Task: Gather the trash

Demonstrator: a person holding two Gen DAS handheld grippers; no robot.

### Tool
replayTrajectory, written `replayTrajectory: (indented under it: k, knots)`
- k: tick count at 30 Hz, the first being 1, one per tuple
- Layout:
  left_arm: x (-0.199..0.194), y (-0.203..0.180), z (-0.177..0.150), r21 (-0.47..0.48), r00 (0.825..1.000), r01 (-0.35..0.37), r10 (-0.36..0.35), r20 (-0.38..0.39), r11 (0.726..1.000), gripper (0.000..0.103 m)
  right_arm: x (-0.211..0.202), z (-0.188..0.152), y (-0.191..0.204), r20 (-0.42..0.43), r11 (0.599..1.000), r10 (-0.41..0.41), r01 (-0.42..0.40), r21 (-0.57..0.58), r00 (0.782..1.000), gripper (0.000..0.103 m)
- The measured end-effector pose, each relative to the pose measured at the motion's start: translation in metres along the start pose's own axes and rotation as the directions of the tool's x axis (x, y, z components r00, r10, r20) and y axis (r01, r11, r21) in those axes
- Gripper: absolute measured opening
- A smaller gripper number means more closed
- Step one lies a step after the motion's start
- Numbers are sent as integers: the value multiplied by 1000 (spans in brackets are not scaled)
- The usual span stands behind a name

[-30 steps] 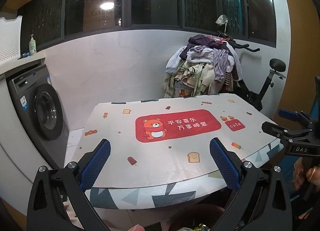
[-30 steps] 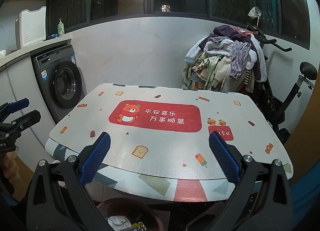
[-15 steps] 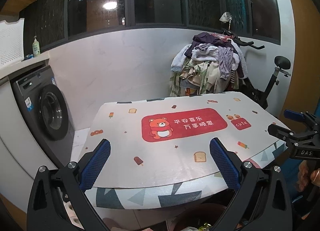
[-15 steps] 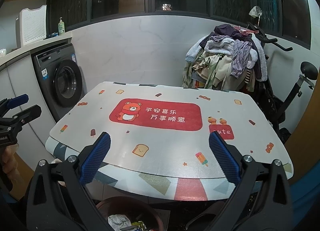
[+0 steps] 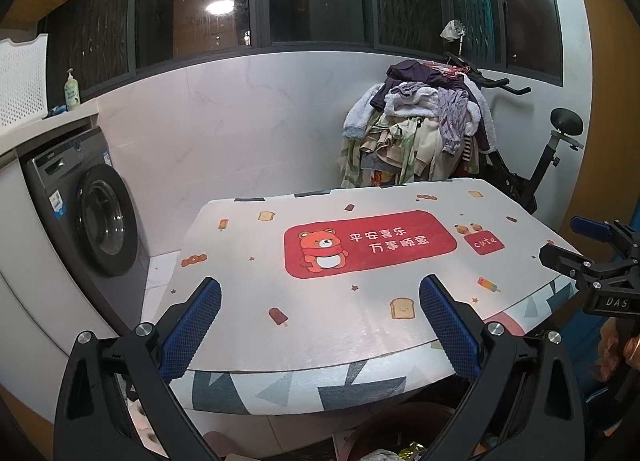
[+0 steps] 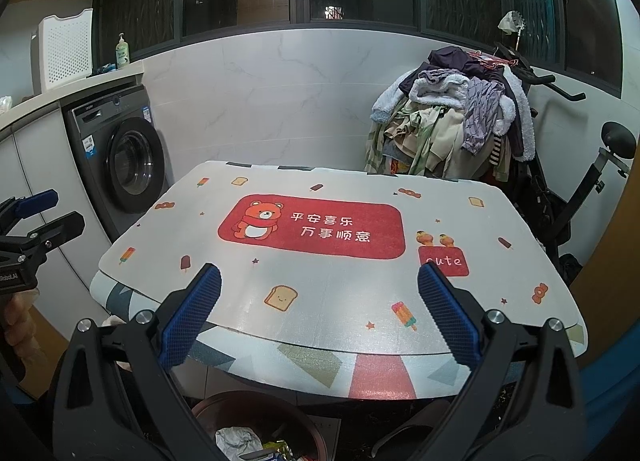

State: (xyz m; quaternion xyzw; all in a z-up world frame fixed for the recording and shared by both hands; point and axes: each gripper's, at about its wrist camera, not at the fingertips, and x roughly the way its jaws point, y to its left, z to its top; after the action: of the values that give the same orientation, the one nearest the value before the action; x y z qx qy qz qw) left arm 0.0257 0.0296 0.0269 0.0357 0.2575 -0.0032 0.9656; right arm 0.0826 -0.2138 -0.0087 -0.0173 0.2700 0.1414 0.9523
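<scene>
Below the tabletop's (image 6: 520, 301) near edge sits a dark red bin (image 6: 248, 407), and the only trash (image 6: 236, 441) to be seen, a crumpled white wad with some bright wrappers beside it, lies inside that bin. The mat on top shows nothing but its printed bear and toast pictures, so the collecting looks done or close to it. Both tools hang just short of the near edge with jaws spread wide and nothing between the blue pads: the left hand-held gripper (image 5: 320, 325) and the right hand-held gripper (image 6: 320, 321). The sound move now is probably a slow sweep of the view along the mat's far side and the floor around the bin (much of that floor is hidden), keeping the jaws apart and level until a real scrap shows itself.
</scene>
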Motion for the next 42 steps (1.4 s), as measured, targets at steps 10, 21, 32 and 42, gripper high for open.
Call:
replayTrajectory:
  k: [10,21,32,42]
  knots:
    - [0,0,-2,8,1000,-4,4,2,1000,97,1,-2,-3,3,1000,-4,4,1,1000,97]
    - [1,2,-2,6,1000,-1,1,0,1000,97,1,-2,-4,3,1000,-6,6,1,1000,97]
    - [1,3,-3,32,1000,-3,3,8,999,97,-2,-3,-9,12,1000,-27,28,-6,1000,97]
    - [2,1,-2,64,1000,-12,11,18,998,97,-4,-1,-13,21,998,-63,63,-22,998,97]
